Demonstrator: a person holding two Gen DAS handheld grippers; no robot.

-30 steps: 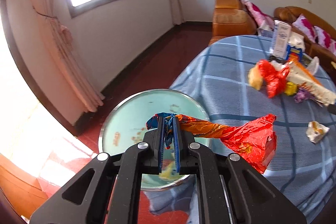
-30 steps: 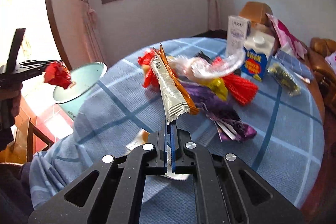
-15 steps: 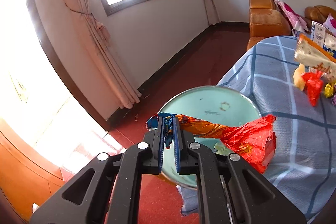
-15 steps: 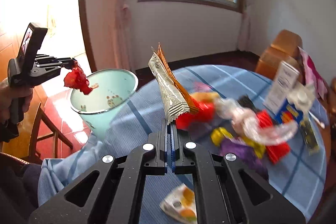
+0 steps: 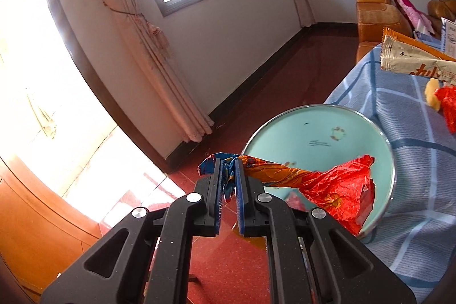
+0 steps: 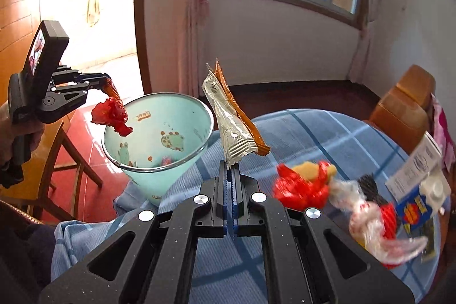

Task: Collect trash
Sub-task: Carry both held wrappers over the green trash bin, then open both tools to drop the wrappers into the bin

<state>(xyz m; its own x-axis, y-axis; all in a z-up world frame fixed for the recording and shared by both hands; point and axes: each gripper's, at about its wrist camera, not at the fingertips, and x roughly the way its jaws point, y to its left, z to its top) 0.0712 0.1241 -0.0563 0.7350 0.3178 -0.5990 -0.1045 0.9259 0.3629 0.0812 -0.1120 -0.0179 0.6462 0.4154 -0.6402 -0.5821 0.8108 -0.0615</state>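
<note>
Red and orange foil fills the near view: our left gripper (image 5: 227, 184) is pinching the twisted blue end of a crumpled red wrapper (image 5: 336, 190), whose loose body hangs out over the near rim of the pale green bin (image 5: 319, 130). Seen from the right wrist, that wrapper (image 6: 111, 114) dangles at the bin's (image 6: 159, 133) left edge rather than over its middle, so we judge the drop is not yet safe; we should carry it further over the opening before we let the jaws part, and keep the tail from catching on the metal rim.

Our right gripper (image 6: 230, 181) is pressed together on the crimped end of a long silver and orange snack packet (image 6: 228, 116), which stands up stiffly between the bin and the blue checked tablecloth (image 6: 313, 138). We would bring it over the bin second, tip it so the long body points down into the mouth, then release.

Farther off, more trash (image 6: 305, 184) waits on the cloth, blurred.
</note>
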